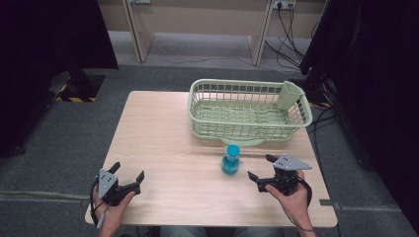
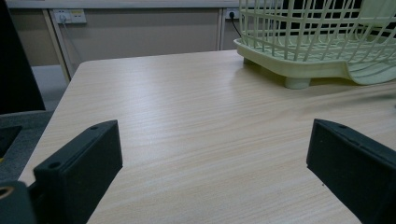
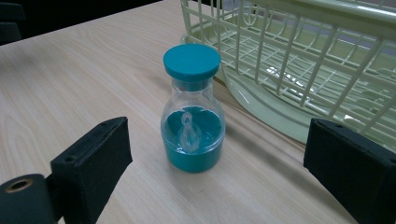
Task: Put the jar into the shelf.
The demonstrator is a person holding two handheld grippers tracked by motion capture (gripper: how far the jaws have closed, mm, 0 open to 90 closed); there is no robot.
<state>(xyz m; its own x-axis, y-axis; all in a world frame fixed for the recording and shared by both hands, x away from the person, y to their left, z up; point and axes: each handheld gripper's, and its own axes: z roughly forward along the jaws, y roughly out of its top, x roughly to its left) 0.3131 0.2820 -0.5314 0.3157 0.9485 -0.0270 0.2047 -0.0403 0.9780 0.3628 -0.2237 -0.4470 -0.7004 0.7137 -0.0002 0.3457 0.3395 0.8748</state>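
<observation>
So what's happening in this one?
A person sits at a wooden table with a gripper in each hand. The right gripper is open and aimed at a small teal-capped bottle, which stands upright in front of a pale green wire basket; nothing touches the bottle yet. The left gripper is open too, resting near the table's front left corner, with bare tabletop between its jaws.

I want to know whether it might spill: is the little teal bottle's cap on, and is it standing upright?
Capped and upright. The bottle stands on its base on the table, its teal cap seated on the neck.
</observation>
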